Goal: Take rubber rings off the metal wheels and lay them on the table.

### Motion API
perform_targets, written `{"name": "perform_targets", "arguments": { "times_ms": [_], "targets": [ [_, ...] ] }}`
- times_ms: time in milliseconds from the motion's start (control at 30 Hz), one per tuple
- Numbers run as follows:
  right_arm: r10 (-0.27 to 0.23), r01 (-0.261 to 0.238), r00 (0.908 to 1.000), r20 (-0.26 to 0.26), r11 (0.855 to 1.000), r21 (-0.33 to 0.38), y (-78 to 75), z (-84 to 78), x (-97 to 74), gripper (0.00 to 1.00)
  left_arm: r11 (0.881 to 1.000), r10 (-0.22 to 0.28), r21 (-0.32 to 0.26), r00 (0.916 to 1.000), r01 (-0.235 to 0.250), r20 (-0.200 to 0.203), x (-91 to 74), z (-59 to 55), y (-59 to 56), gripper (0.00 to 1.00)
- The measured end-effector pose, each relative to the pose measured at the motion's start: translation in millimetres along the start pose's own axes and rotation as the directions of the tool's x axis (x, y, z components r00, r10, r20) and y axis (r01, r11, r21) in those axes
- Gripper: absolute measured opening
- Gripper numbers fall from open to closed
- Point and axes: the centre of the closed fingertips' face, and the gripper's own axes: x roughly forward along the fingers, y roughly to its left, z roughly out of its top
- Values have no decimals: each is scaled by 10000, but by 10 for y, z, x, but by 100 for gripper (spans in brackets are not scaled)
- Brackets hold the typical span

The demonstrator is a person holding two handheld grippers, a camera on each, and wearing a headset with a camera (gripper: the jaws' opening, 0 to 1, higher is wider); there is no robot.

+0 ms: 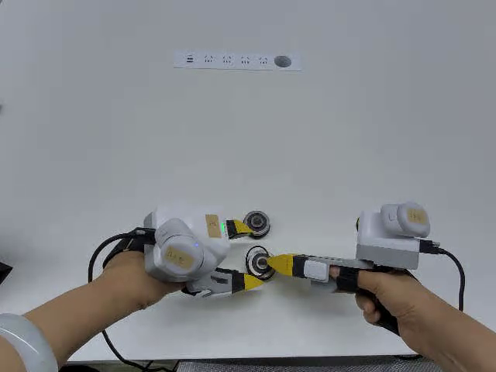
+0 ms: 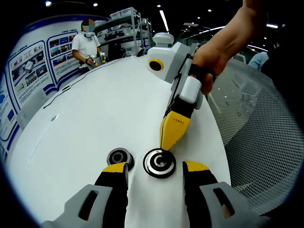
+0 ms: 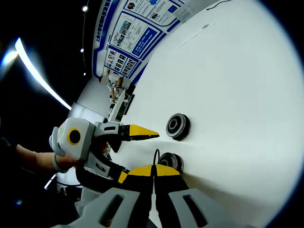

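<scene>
- Your right claw (image 3: 153,170) is pinched shut, with a thin black strand of rubber ring (image 3: 156,156) caught between its tips.
- Those tips touch the near metal wheel (image 1: 260,262), which lies close to the front edge of the desk (image 1: 325,139), about midway along it.
- Your left claw (image 2: 156,167) is spread wide, one jaw on each side of that wheel, gripping nothing.
- A second metal wheel (image 1: 256,223) lies just beyond, beside the left claw's farther jaw.
- A power strip (image 1: 236,60) lies near the far edge.
</scene>
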Motion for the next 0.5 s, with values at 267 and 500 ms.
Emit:
{"name": "perform_targets", "arguments": {
  "times_ms": [267,500],
  "targets": [
    [216,-217,9997,144,9998,50,79,21,-38,1,9998,101,-139,9998,-104,-164,-13,-82,14,50],
    [270,-274,9987,440,9996,67,107,95,-114,2,9994,183,-292,9995,-191,-273,-31,-147,8,52]
  ]
}}
